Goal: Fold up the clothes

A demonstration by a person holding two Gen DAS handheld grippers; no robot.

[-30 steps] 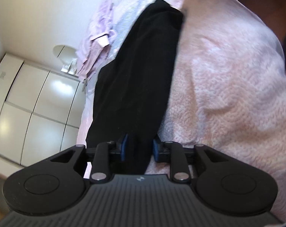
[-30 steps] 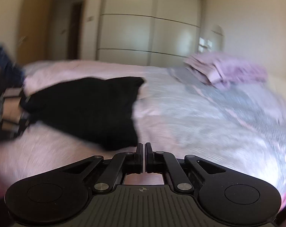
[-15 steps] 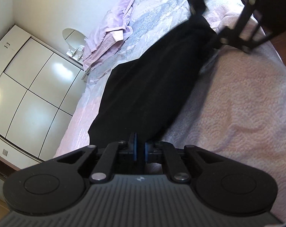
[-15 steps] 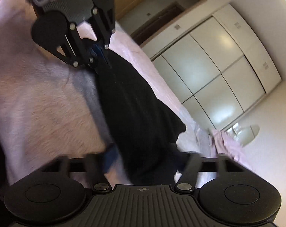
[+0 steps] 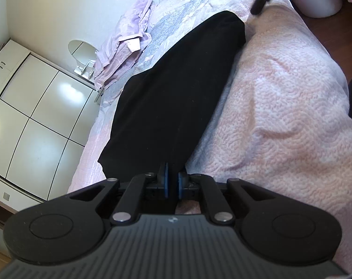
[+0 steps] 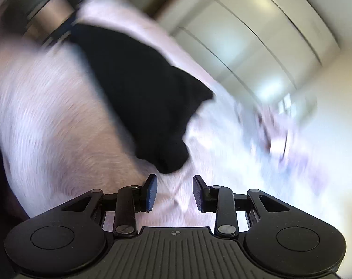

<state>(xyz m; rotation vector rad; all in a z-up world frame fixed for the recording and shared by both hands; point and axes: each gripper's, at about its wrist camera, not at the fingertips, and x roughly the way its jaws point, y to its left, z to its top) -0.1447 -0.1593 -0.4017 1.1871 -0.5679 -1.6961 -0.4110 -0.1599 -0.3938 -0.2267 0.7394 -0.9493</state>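
Left tongs clamped on black garment

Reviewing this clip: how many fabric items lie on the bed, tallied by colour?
Black: 1, the black garment, its near end pinched in the left gripper
Lilac: 1, the lilac folded pile near the wall
Pink: 1, the pink textured blanket
Grey-and-pink patterned: 1, the patterned bedspread
Total: 4

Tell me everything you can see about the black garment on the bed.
The black garment is plain, matte, soft cloth, lying as a long, fairly flat strip across the pink bedspread. The left tool is shut on its near end. The right tool is open and off it, just short of the far end.
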